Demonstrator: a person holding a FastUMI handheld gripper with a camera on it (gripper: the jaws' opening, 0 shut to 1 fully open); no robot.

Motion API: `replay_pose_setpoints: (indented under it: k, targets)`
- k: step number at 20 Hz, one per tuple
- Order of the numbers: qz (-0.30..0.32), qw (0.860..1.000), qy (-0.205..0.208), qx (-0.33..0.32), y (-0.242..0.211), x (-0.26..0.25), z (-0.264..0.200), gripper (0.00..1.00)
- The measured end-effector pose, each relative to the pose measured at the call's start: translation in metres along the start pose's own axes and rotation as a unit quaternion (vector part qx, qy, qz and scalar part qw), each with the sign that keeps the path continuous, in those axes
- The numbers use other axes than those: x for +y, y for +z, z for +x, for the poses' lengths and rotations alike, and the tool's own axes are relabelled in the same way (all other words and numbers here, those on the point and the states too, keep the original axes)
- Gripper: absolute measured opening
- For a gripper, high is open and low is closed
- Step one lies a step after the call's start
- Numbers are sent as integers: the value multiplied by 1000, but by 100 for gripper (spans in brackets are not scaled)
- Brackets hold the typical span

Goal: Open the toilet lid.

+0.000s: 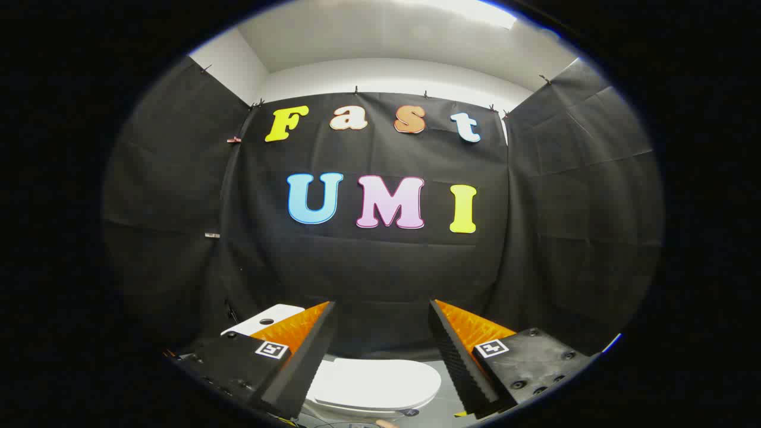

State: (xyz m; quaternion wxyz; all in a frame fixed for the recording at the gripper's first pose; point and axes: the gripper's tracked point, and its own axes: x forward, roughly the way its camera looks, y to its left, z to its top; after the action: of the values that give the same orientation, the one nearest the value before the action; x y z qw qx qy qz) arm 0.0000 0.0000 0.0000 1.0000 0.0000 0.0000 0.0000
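Orange-backed fingers (pixel 381 351) spread wide, level, above closed toilet lid (pixel 374 383).

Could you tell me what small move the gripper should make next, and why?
Probably lower it toward the toilet lid. The lid lies closed, seen below between the spread fingers, and the open gripper touches nothing yet, so it likely must descend to the lid's rim before lifting.

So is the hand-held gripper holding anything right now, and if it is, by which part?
Nothing is held. The hand-held gripper is open, its fingers spread apart above the closed toilet lid, touching nothing.
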Motion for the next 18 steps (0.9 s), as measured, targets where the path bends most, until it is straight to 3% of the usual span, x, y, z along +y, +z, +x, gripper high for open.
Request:
replay_pose_setpoints:
  k: [18]
  targets:
    - [11,1000,-13,-8,10,-5,-3,98]
